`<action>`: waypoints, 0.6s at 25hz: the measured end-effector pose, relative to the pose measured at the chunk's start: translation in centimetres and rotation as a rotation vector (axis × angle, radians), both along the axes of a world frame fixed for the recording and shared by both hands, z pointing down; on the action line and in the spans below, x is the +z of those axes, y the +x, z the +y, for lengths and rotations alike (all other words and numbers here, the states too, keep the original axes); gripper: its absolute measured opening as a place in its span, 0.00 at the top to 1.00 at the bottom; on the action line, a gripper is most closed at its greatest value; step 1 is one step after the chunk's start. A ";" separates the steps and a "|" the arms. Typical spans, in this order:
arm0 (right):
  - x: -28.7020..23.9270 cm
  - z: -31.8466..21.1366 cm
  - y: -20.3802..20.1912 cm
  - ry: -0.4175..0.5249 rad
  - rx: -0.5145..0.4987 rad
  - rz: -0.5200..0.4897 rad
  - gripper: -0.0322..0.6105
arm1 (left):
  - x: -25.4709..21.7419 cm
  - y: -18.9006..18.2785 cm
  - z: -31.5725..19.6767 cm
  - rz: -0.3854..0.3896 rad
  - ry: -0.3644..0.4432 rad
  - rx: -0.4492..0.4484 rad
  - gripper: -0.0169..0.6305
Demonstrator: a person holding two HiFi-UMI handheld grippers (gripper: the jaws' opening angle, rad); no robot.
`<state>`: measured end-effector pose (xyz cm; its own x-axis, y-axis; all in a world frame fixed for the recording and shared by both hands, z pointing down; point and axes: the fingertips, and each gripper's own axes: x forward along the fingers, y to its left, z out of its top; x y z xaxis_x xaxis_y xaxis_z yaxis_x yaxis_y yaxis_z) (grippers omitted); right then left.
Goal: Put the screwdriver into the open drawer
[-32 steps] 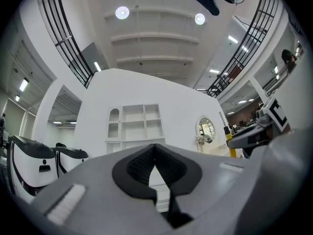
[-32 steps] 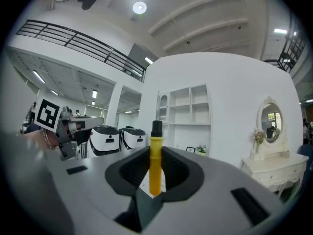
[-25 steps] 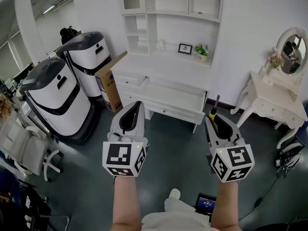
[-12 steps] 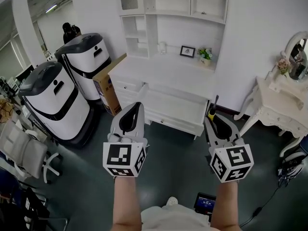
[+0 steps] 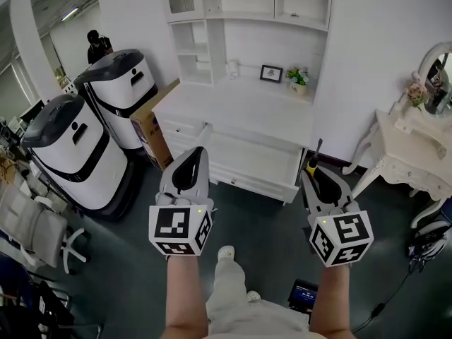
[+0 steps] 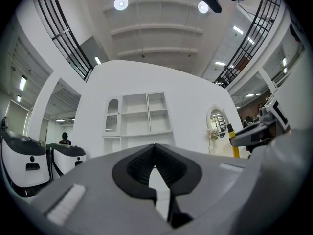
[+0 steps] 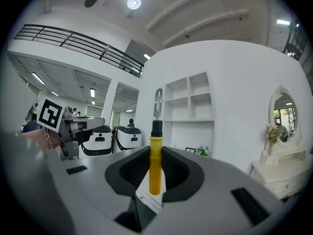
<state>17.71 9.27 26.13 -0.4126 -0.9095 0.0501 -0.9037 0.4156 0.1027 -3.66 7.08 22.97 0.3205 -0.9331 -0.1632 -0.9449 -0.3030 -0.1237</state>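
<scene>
A screwdriver with a yellow handle, black collar and metal shaft stands up out of my right gripper, which is shut on the handle. In the right gripper view the screwdriver rises between the black pads of the right gripper. My left gripper is level with it at the left, its tips together and nothing in them; the left gripper view shows the left gripper the same way. Ahead stands a white desk with its wide drawer pulled open, just beyond both grippers.
Two white-and-black machines and a cardboard box stand left of the desk. A white dressing table with a mirror is at the right. Office chairs line the left edge. A small device lies on the dark floor by my feet.
Both grippers have been carried forward toward the desk, which now lies closer beneath them. A leg has stepped forward between the arms. The grip on the screwdriver is unchanged.
</scene>
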 end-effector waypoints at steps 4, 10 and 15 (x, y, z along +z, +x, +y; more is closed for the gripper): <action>0.2 -2.0 0.7 -0.005 0.019 -0.009 0.83 | 0.1 0.4 -2.4 -0.002 0.000 0.012 0.96; 0.4 -5.9 -0.2 -0.007 0.033 -0.010 0.83 | 0.5 -0.5 -6.8 0.000 -0.004 0.022 0.96; 0.5 -9.8 -0.7 -0.011 0.050 -0.012 0.83 | 0.5 -1.1 -11.1 0.002 -0.007 0.041 0.96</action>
